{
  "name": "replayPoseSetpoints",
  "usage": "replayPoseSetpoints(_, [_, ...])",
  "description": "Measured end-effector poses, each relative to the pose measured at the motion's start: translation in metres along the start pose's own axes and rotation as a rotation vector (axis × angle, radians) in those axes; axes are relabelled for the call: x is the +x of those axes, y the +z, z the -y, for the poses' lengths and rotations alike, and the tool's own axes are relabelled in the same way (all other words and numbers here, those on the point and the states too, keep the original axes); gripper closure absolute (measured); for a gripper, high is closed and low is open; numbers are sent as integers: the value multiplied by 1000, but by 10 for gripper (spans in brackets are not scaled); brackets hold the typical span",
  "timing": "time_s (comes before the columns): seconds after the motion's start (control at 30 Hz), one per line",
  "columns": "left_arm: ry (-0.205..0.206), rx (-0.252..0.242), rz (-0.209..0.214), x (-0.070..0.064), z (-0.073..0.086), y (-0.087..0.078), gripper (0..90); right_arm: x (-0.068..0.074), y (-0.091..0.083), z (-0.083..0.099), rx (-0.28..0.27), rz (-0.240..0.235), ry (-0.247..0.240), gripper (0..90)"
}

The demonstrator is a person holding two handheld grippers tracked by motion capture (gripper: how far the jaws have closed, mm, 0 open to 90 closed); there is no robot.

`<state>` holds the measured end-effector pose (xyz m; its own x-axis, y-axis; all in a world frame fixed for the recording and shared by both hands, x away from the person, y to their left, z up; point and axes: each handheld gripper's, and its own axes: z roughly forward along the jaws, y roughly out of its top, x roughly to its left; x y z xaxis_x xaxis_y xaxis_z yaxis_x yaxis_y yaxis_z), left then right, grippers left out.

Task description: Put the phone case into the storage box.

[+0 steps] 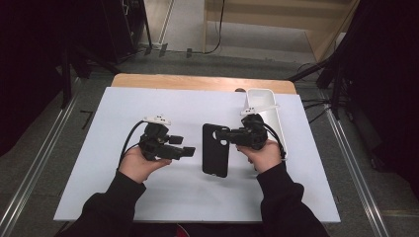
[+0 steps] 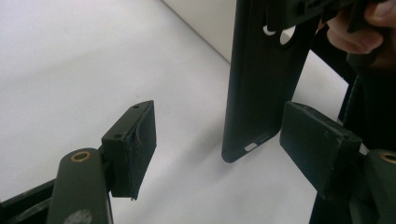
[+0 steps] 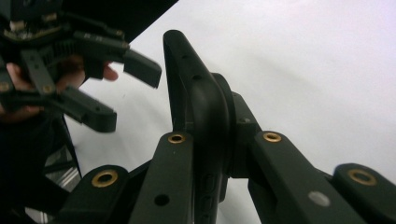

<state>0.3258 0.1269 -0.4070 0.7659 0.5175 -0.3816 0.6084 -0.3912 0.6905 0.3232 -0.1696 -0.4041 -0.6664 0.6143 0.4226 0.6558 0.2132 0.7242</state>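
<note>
No writing legible on the black case | white desk on a wooden top, grey floor, dark stands around, white tray at right | right tool clenched on the case's upper end, held above mid-desk | left tool released, jaws apart, pointing at the case.

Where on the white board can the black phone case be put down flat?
The phone case is clamped in the right gripper. Bare room lies on the white board at its far left, beyond the open left gripper, and along the near edge between the sleeves. It is crowded in the middle and by the white tray at the right.
</note>
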Motion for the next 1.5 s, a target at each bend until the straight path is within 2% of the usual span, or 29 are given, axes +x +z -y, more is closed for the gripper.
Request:
replayPoseSetpoints(0.03, [5, 1, 11, 1, -1, -2, 265, 1, 1, 0, 7, -8, -22, 803])
replayPoseSetpoints(0.1, [11, -16, 36, 3, -3, -6, 265, 2, 1, 0, 13, -18, -35, 803])
replayPoseSetpoints(0.13, [11, -16, 36, 3, -3, -6, 265, 2, 1, 0, 13, -18, -35, 803])
replayPoseSetpoints(0.17, [16, -13, 61, 4, -4, -8, 265, 3, 1, -1, 18, -39, -44, 803])
replayPoseSetpoints(0.23, [22, -16, 71, 3, -4, -9, 265, 3, 1, -1, 21, -44, -44, 803])
replayPoseSetpoints(0.37, [57, -7, 97, 1, -7, -13, 266, 7, 0, -1, 28, -64, -93, 802])
replayPoseSetpoints(0.6, [114, -22, 125, -4, -10, -19, 283, 10, 1, -1, 36, -108, -124, 802])
replayPoseSetpoints(0.63, [134, -19, 141, -6, -11, -19, 283, 12, 2, -1, 51, -129, -128, 801])
replayPoseSetpoints(0.7, [149, -6, 151, -9, -11, -18, 283, 13, 3, -1, 66, -152, -131, 802])
replayPoseSetpoints(0.9, [160, 11, 171, -10, -11, -16, 284, 21, 8, -1, 96, -183, -181, 801])
replayPoseSetpoints(1.17, [168, -3, 193, -11, -11, -17, 285, 22, 14, 1, 119, -231, -195, 801])
replayPoseSetpoints(1.3, [164, 11, 207, -12, -11, -15, 319, 22, 17, 3, 131, -248, -205, 801])
replayPoseSetpoints(1.4, [147, 34, 220, -13, -10, -14, 449, 23, 19, 4, 139, -274, -209, 801])
replayPoseSetpoints(1.47, [143, 41, 226, -13, -10, -14, 498, 24, 20, 4, 144, -281, -217, 801])
replayPoseSetpoints(1.5, [146, 52, 244, -12, -10, -13, 521, 25, 20, 4, 148, -284, -220, 801])
